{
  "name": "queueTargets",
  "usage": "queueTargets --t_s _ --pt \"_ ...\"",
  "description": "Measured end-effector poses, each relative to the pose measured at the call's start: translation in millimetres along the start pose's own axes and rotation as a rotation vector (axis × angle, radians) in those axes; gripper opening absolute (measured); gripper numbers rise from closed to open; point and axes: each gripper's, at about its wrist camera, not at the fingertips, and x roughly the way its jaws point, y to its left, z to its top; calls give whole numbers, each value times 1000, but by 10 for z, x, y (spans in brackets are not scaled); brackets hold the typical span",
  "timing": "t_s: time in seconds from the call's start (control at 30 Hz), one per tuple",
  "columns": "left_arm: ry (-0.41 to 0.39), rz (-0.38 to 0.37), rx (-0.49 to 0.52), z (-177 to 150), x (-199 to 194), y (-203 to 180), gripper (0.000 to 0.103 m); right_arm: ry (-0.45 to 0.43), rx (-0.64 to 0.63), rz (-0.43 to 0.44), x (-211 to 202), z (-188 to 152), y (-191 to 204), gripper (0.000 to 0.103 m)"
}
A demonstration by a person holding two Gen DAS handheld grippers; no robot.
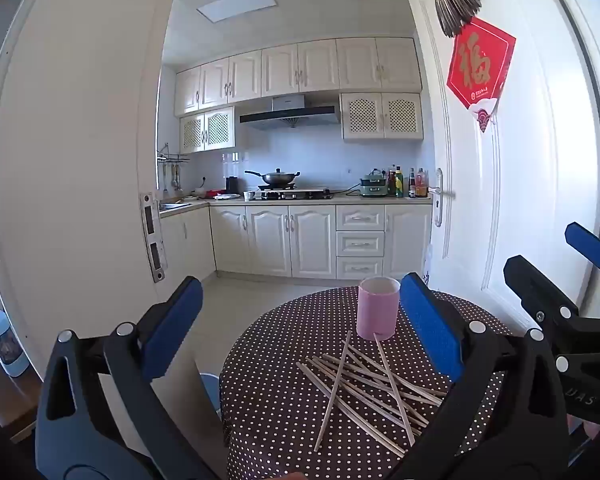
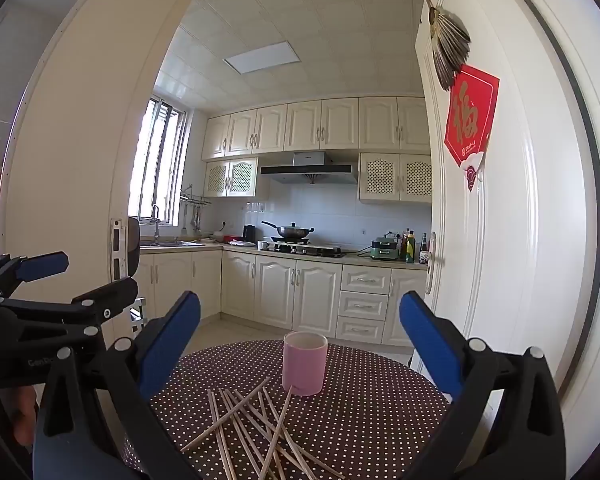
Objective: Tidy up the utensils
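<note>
Left hand-held gripper (image 1: 300,332): blue-padded fingers spread wide, nothing between the pads, held above the near edge of the table (image 1: 268,412). Right hand-held gripper (image 2: 300,340): likewise spread wide, empty, above the same table; white lettering on the neighbouring gripper's body in its view reads "Gen", remainder cut off. The table is round, with a brown cloth with white dots. On it, a loose crossed pile of wooden chopsticks (image 1: 364,384) lies nearest the grippers. Just behind the pile stands an upright pink cup (image 1: 378,308), one stick tip touching its base. Right of the table, an open white door (image 1: 540,160) carries a red diamond poster (image 1: 480,64) with a gold "福" character; small print below is unreadable. Farther back are cream kitchen cabinets (image 1: 300,68) and a wok (image 1: 276,177) on the stove.
</note>
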Motion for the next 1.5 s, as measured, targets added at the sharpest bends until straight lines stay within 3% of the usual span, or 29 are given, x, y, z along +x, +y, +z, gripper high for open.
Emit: queueTargets --t_s 1.5 --pt "-3 2 -7 44 -26 7 97 -2 -7 8 -43 -7 6 96"
